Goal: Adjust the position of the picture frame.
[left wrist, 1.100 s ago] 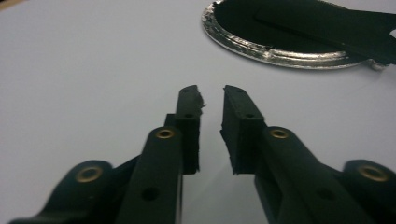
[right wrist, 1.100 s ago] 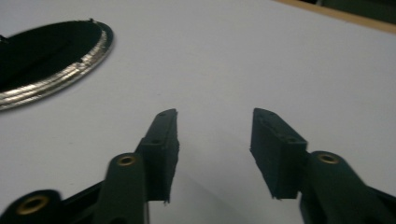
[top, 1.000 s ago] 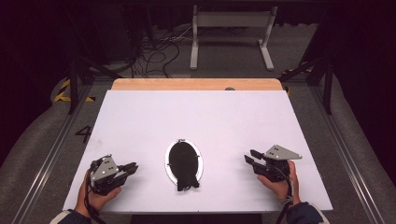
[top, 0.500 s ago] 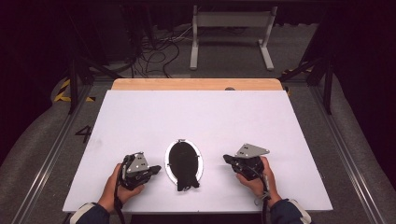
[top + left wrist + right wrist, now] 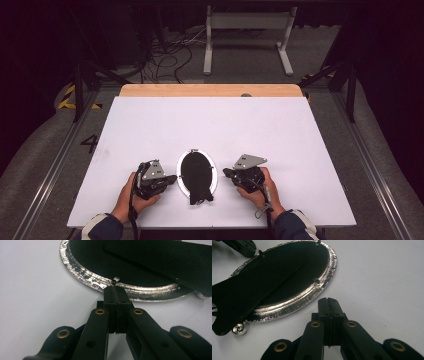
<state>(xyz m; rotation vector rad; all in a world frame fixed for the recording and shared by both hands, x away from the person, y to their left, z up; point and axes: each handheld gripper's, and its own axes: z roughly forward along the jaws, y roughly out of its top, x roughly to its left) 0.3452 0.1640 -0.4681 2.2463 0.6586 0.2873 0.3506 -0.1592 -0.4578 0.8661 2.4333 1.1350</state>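
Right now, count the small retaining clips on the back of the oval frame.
3 visible on the oval frame: one at the far tip, one on the near right rim, one on the opposite rim. The stand may hide more.

Both forearms come in over the near edge of the table (image 5: 300,125), sleeves at the wrists, each hand wrapped around a gripper's body. The left gripper (image 5: 172,177) lies low near the near edge, left of the middle, pointing right; its jaws are pressed together with nothing between them. The right gripper (image 5: 226,172) sits right of the middle, pointing left, grey plate on top, its jaws likewise closed flat and empty.
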